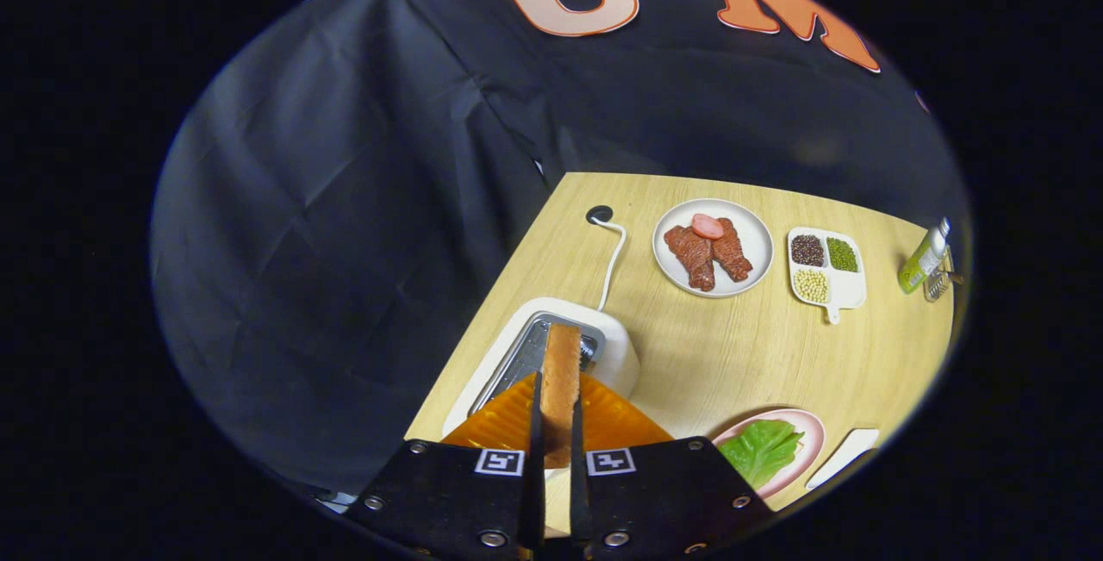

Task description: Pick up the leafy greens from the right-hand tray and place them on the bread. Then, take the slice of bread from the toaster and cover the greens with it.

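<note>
Surface (741,354): pale wood, black cloth wall close behind the toaster (603,345).
Claw (556,445): clamped on the bread (562,380), both fingers pressing its flat sides; the slice stands on edge above the toaster slot.
Greens (760,449): on the pink plate (810,445), off to the right of the claw.
Risk: the thin slice could slip or tilt if the squeeze is weak.
Risk: a low swing could bump the toaster or its cord (612,264).
Room: bare wood between toaster and pink plate; meat plate (713,247) and bean tray (825,272) are well apart.

Open worktop between toaster and plates

Bare worktop (732,345) lies between the toaster (616,350), meat plate (758,238) and pink plate (810,427); a cord (613,259) crosses behind the toaster.
</note>
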The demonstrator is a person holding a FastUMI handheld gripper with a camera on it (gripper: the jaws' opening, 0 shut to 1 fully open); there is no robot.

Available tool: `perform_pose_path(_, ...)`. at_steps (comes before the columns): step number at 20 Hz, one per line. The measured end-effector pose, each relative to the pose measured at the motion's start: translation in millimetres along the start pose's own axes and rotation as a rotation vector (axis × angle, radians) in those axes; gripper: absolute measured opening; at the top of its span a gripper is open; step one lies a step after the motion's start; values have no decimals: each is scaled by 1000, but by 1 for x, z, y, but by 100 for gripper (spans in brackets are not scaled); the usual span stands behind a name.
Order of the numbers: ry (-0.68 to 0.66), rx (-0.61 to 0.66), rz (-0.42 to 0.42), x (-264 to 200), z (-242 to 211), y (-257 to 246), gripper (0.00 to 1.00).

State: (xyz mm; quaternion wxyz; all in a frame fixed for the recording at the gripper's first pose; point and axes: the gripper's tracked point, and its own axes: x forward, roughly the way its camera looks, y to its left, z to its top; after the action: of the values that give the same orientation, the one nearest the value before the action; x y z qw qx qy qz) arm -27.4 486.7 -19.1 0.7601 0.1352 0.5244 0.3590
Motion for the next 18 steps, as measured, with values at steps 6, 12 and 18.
perform_pose_path(6, -73, 31, 36, -33, 0, -23, 12)
perform_pose_path(12, -91, 71, 69, -44, -22, -52, 12)
perform_pose_path(18, -84, 115, 107, -49, -55, -86, 12)
